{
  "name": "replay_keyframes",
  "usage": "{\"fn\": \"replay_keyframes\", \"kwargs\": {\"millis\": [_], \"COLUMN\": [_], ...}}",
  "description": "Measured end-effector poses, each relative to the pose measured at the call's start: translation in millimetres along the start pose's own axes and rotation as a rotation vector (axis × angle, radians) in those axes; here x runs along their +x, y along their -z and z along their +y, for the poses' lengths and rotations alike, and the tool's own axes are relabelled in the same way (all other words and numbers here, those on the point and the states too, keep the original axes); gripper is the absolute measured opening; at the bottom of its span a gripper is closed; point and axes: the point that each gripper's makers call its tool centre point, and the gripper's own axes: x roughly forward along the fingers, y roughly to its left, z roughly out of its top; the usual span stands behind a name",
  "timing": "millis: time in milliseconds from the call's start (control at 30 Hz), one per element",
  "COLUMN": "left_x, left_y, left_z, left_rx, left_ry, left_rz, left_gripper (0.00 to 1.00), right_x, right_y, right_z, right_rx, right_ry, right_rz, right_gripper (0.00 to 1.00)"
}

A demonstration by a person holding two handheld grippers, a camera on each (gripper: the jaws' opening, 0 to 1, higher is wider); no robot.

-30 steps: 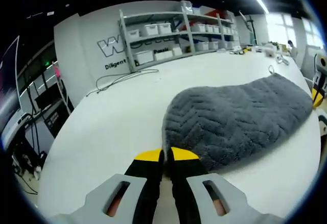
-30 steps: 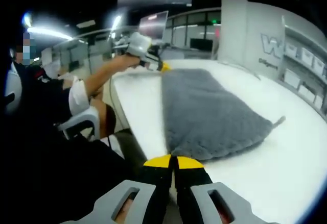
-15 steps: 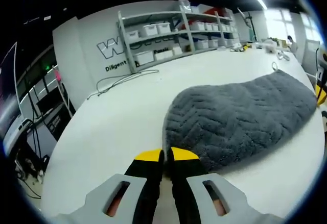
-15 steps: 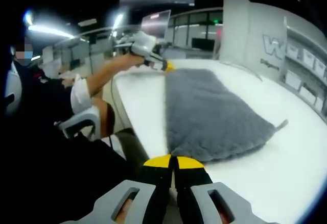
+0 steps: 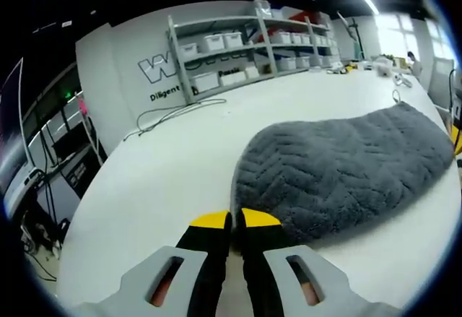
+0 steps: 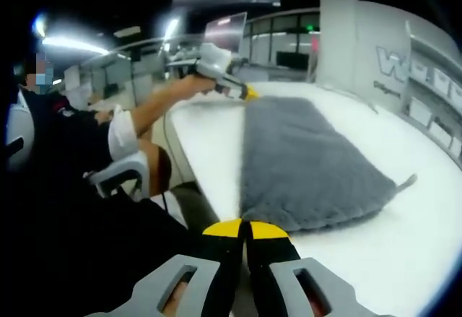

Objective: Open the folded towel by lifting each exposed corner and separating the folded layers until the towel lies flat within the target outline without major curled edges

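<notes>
A grey chevron-textured towel [image 5: 339,172] lies on the white table [image 5: 159,165], bulging slightly along its middle. My left gripper [image 5: 231,219] is shut, its yellow tips pinching the towel's near corner. In the right gripper view the towel [image 6: 303,165] stretches away from my right gripper [image 6: 245,227], which is shut on the opposite corner. The left gripper [image 6: 249,93] shows there at the towel's far end, held in a person's hand. A small hanging loop [image 6: 406,182] sticks out from one towel corner.
Shelves with white bins [image 5: 245,50] stand against the far wall. A cable [image 5: 173,111] lies on the table near them. Small items clutter the far right end [image 5: 375,68]. The seated person [image 6: 86,158] is along the table edge [image 6: 209,180].
Both grippers stay shut on their corners. The towel's far end has drifted slightly to the right in both views, and it looks a little more stretched.
</notes>
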Motion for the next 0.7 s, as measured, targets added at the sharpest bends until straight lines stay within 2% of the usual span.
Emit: {"fn": "replay_keyframes", "kwargs": {"millis": [700], "left_x": [7.8], "left_y": [-0.6], "left_z": [2.9], "left_rx": [-0.036], "left_ry": [-0.003], "left_rz": [-0.005], "left_gripper": [0.05], "right_x": [5.2], "right_y": [-3.2], "right_z": [9.2], "right_rx": [0.010], "right_ry": [-0.026], "right_rz": [-0.002], "right_gripper": [0.00]}}
